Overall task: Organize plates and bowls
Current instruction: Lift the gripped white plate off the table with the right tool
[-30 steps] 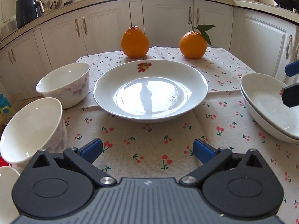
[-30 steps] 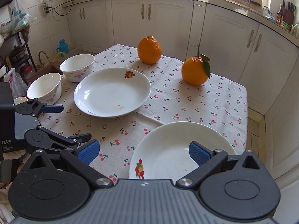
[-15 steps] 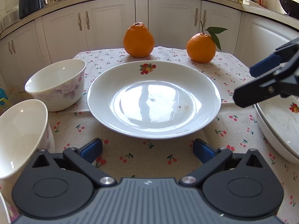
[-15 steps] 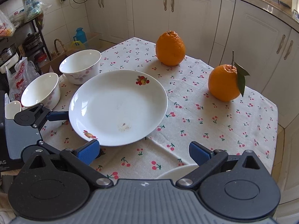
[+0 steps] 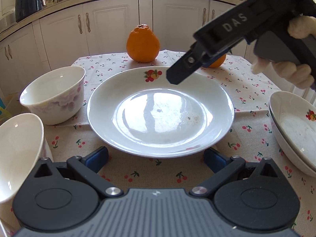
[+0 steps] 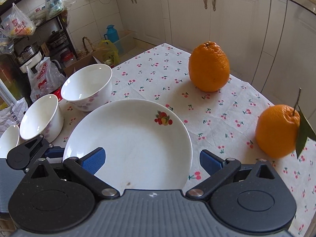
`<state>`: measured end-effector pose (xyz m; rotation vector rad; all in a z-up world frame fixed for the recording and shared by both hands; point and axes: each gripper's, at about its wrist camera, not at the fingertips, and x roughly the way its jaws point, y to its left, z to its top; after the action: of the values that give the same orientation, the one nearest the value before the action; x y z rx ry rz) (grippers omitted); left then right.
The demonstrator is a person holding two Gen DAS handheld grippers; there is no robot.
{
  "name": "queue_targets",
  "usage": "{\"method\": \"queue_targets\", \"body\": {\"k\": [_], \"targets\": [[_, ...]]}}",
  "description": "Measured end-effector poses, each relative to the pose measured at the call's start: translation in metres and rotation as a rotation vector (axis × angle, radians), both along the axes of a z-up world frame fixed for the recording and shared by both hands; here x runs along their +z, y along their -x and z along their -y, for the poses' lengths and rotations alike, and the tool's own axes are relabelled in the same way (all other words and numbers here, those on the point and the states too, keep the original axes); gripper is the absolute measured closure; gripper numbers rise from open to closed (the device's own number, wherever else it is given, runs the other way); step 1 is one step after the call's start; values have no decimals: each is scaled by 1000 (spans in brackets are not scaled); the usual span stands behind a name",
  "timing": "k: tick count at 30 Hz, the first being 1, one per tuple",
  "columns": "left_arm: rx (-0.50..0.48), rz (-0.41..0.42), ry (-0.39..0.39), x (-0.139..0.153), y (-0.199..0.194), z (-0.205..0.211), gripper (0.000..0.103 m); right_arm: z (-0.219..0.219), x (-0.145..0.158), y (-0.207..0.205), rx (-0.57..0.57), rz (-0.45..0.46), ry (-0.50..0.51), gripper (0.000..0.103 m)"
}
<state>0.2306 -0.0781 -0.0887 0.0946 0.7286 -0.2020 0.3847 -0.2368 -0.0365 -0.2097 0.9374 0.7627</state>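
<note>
A white plate with a fruit motif [image 5: 158, 110] lies in the middle of the cherry-print tablecloth. Its near rim reaches the tips of my open left gripper [image 5: 156, 159], which holds nothing. My right gripper [image 6: 152, 161] is open and empty above the same plate [image 6: 128, 146]; its left pad is over the plate and its right pad is just past the rim. In the left wrist view, a hand holds that gripper, and its finger [image 5: 177, 75] hangs over the plate's far right. Two stacked plates [image 5: 292, 126] sit at the right. Two white bowls [image 5: 53, 94] [image 5: 17, 154] stand at the left.
Two oranges [image 6: 209, 66] [image 6: 277, 130] sit on the far part of the table. A third small bowl [image 6: 8, 140] shows at the left edge. White cabinets [image 5: 110, 25] stand behind the table, with bags and a shelf [image 6: 39, 45] to its left.
My right gripper has left the stacked plates at the right and swung in over the central plate. The left gripper has come closer to that plate's near rim.
</note>
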Motion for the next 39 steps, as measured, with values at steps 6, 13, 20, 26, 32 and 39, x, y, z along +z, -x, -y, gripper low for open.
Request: {"method": "queue_targets", "body": {"k": [6,13,20,26,32,39], "targets": [[-12,3,2,1,-1,-1,1,-14,-13,-31,42,-28,-3,5],[-22,23,-7,4,1,-1,1,-19,-25,-47,73,-74,-28,22],[-27,31,-20,4,0,1,2,-15,-33,-60,80,-119,-88,31],[-34,42,-46,3,0,4,2,-10,-36,-68,82,-154,-146,33],[-42,35,-61,2,1,6,3,-2,-32,-63,70,-170,-180,33],[-62,34,-57,8,6,3,3,6,-28,-55,44,-181,-182,33]]}}
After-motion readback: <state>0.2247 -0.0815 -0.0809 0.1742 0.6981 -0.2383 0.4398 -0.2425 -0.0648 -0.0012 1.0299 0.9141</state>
